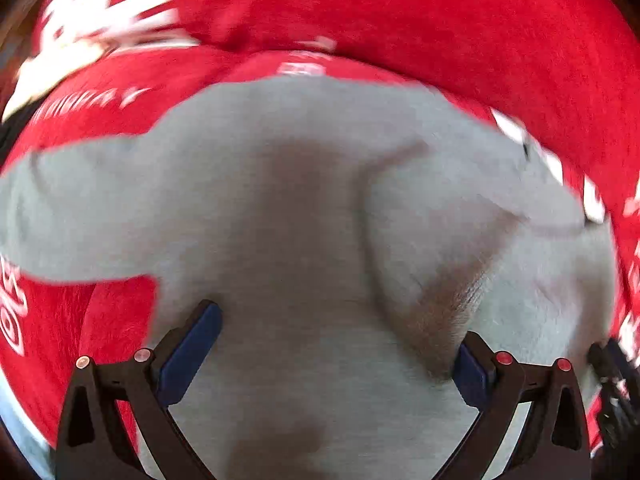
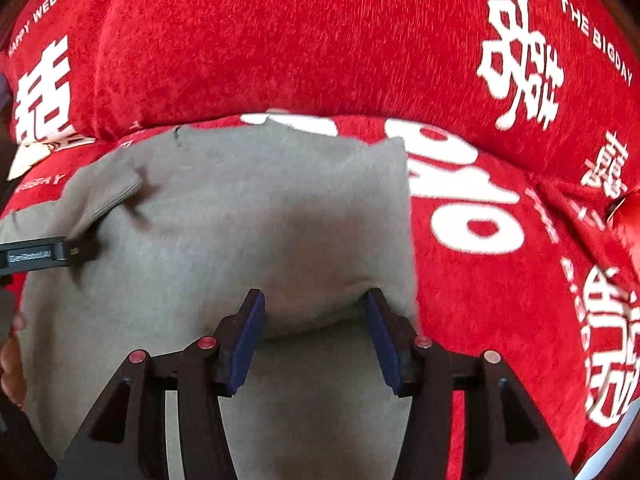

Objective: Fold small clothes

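A small grey garment (image 1: 288, 216) lies on a red cloth with white lettering (image 1: 440, 20). My left gripper (image 1: 336, 344) is open wide just above the grey fabric, with a raised fold by its right finger. The view is blurred. In the right wrist view the same grey garment (image 2: 260, 216) lies flat, with a ribbed cuff or collar turned up at its left. My right gripper (image 2: 316, 332) is open, its blue pads (image 2: 248, 344) on either side of a bulge at the garment's right edge, fabric between them. The left gripper's finger (image 2: 36, 256) reaches in from the left.
The red cloth with white characters and the words "HAPPY WEDDING" and "THE BIGDAY" (image 2: 520, 240) covers a cushioned seat and its backrest (image 2: 320, 32). Part of the right gripper (image 1: 616, 392) shows at the right edge of the left wrist view.
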Action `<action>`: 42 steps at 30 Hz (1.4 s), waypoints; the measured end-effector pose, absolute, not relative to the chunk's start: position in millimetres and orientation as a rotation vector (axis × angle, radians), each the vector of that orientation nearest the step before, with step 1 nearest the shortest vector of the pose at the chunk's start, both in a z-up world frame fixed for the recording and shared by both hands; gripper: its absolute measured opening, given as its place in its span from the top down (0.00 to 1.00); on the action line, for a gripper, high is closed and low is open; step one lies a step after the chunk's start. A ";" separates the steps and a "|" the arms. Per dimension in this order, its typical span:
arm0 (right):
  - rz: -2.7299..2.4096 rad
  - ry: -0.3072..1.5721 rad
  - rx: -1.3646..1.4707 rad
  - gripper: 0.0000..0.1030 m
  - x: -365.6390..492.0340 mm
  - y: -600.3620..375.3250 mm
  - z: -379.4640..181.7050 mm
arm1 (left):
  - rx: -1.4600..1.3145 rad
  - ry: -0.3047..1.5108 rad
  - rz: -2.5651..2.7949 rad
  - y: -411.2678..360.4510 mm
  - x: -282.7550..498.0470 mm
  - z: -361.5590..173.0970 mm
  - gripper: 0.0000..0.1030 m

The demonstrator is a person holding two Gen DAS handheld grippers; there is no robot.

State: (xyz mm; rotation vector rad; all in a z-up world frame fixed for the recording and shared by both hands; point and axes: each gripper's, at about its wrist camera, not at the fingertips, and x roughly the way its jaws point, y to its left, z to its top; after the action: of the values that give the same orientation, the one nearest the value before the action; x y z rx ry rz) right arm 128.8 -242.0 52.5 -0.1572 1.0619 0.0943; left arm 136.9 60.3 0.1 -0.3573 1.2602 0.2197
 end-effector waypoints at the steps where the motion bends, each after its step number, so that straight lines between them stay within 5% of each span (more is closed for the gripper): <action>1: 0.056 1.083 -0.187 0.45 134.0 -245.2 47.8 | -0.369 1.264 0.231 66.5 131.7 0.9 0.00; 10: -0.014 1.074 -0.032 0.45 168.2 -281.9 62.4 | -0.458 1.226 0.180 68.3 119.8 20.5 0.00; 17: 0.033 1.158 -0.061 0.46 227.7 -257.1 30.3 | -0.268 1.257 0.223 45.7 131.9 4.2 0.00; 19: -0.064 1.184 -0.010 0.29 243.3 -279.4 16.0 | -0.227 1.270 0.247 48.3 126.4 4.8 0.00; 26: -0.131 1.137 0.095 0.29 232.7 -309.1 29.8 | -0.347 1.240 0.231 62.3 125.4 8.5 0.00; 35: 0.228 1.140 -0.178 0.30 199.1 -217.0 21.4 | -0.188 1.277 0.217 33.8 144.4 -2.4 0.00; 42: -0.045 1.133 -0.112 0.34 196.5 -309.4 35.4 | -0.250 1.234 0.298 82.3 116.6 20.5 0.00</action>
State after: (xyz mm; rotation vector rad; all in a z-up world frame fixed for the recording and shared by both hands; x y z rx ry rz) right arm 196.5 -309.4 35.4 -0.1122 1.1332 -0.0452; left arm 116.6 82.3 20.5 -0.2503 1.2345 0.2976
